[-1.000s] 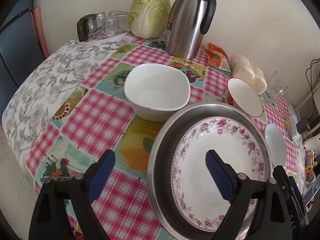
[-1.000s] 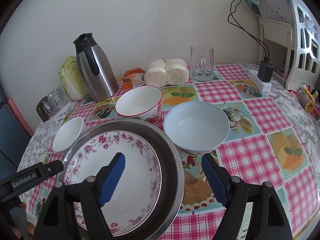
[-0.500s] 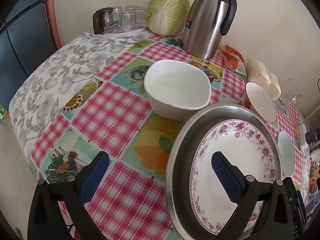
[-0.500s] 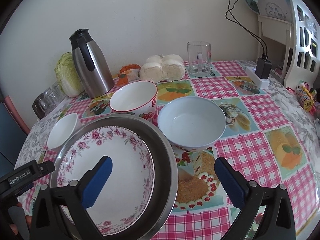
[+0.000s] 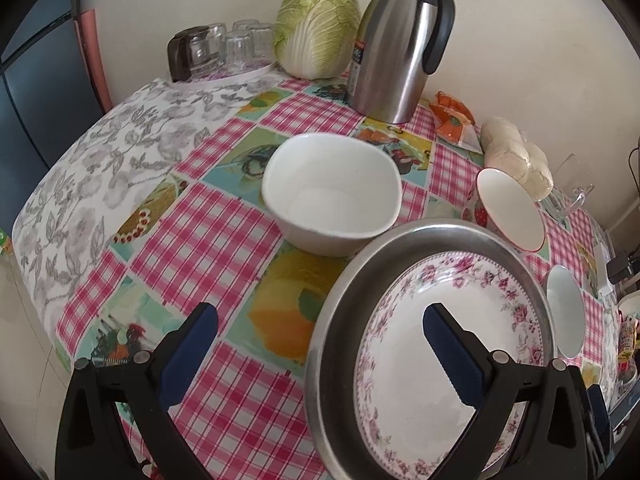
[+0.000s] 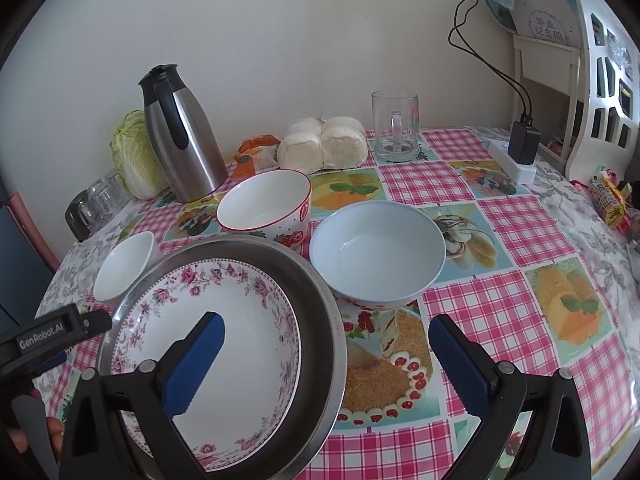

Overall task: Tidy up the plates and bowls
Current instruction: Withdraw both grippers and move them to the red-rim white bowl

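A floral plate (image 5: 452, 344) lies inside a steel plate (image 5: 332, 320) on the checked tablecloth; both show in the right wrist view, the floral plate (image 6: 224, 312) and the steel plate (image 6: 320, 320). A white squarish bowl (image 5: 332, 196) sits beyond it, also visible at the left of the right wrist view (image 6: 124, 264). A red-rimmed strawberry bowl (image 6: 266, 204) and a pale blue bowl (image 6: 378, 250) stand behind. My left gripper (image 5: 320, 344) is open, straddling the steel plate's left rim. My right gripper (image 6: 326, 352) is open, straddling its right rim. Both are empty.
A steel thermos (image 6: 182, 132), cabbage (image 5: 316, 28), upturned glasses (image 5: 224, 46), buns (image 6: 324, 146), snack packet (image 6: 256, 154) and glass mug (image 6: 396, 126) line the wall. A power strip with charger (image 6: 520, 152) sits at the right. The table edge (image 5: 44, 184) falls away left.
Both grippers have opened wider and drawn back a little from the plates. The left view has swung left, showing more tablecloth.
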A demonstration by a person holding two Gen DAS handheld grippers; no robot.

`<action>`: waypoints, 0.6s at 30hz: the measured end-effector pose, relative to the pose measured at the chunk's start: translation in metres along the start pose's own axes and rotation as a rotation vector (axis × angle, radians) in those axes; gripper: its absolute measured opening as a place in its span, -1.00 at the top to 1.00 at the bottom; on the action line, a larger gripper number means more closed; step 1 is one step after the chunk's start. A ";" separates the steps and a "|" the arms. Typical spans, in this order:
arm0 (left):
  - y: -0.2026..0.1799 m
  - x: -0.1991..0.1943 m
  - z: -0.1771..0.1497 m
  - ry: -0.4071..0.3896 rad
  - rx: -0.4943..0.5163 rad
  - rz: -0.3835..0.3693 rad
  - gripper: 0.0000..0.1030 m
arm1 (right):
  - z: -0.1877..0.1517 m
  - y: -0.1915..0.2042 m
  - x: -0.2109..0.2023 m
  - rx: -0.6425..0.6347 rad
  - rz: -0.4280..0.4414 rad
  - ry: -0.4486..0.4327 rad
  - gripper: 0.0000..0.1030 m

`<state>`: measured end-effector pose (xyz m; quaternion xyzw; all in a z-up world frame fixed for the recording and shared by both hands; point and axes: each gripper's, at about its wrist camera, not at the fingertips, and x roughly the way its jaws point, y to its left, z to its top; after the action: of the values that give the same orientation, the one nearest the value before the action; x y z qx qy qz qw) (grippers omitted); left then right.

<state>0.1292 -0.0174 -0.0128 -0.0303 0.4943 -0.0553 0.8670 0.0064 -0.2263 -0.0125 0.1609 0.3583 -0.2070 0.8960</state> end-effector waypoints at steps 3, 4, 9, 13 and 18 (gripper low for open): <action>-0.005 0.000 0.010 -0.025 0.019 -0.018 -0.98 | 0.001 0.000 0.001 -0.009 0.002 -0.003 -1.00; -0.006 0.000 0.013 -0.038 0.022 -0.028 -0.98 | 0.001 0.000 0.001 -0.013 0.003 -0.003 -1.00; -0.010 -0.006 0.028 -0.170 0.056 -0.046 -0.98 | 0.002 0.001 0.006 -0.041 -0.007 -0.014 -1.00; -0.011 -0.008 0.037 -0.216 0.070 -0.065 -0.98 | 0.006 -0.002 0.008 -0.035 -0.002 -0.019 -1.00; -0.008 -0.002 0.056 -0.154 -0.022 -0.198 -0.98 | 0.020 -0.007 0.013 -0.028 0.000 -0.006 -1.00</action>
<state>0.1757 -0.0250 0.0180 -0.0927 0.4213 -0.1329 0.8923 0.0238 -0.2444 -0.0088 0.1479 0.3582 -0.2025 0.8993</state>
